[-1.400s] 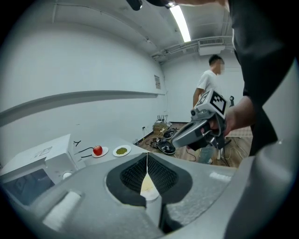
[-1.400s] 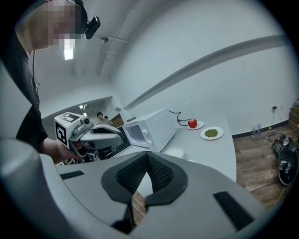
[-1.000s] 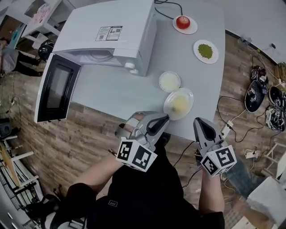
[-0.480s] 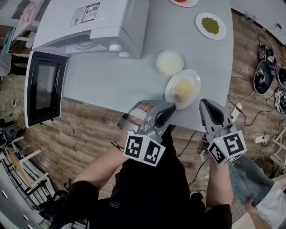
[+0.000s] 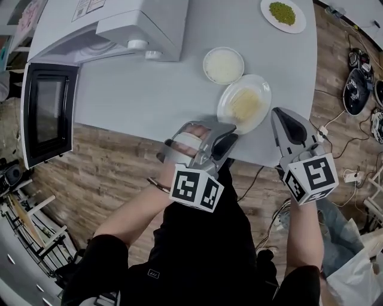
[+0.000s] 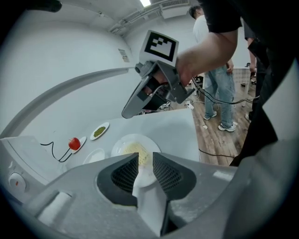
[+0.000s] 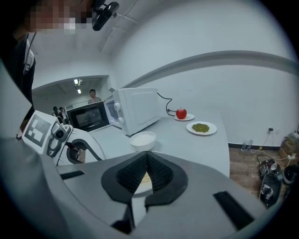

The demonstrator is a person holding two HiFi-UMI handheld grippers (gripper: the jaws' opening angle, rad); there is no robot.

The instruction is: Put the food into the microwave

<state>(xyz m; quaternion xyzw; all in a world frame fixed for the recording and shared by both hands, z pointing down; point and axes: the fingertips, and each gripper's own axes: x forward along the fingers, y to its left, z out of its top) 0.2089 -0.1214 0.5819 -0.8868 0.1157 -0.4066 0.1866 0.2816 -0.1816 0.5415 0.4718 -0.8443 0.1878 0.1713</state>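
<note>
The plate (image 5: 225, 115) carrying the pale yellow food (image 5: 244, 105) is sitting near the front edge of the grey surface (image 5: 149, 95), outside the microwave (image 5: 119, 24). The microwave is standing at the far left of the surface, with its door (image 5: 48, 113) swung wide open past the surface's edge above the wooden floor (image 5: 108, 173). The left tool (image 5: 230, 137), with the person's left hand (image 5: 190, 141) wrapping around it, is pointing down at the plate's near-left rim. Its jaws have just been opening and are now standing apart. In the left gripper view the plate's near rim is showing in the gap between the pads, which are not pressing on it; whether the rim is actually lying between them cannot be told. The right tool (image 5: 279, 113) is reaching in just beside the plate's right rim with its jaws together at the tips, gripping nothing, and whether it is touching the plate is unclear. Just beyond the plate a small bowl (image 5: 223, 64) of something white is sitting, near it but apart. Farther back a second plate (image 5: 283, 13) is holding a green heap, and the right gripper view is showing a red apple (image 7: 181, 113) on a saucer (image 7: 188, 117) beyond that. A person in jeans (image 6: 219, 88) is standing on the floor in the background of the left gripper view.
</note>
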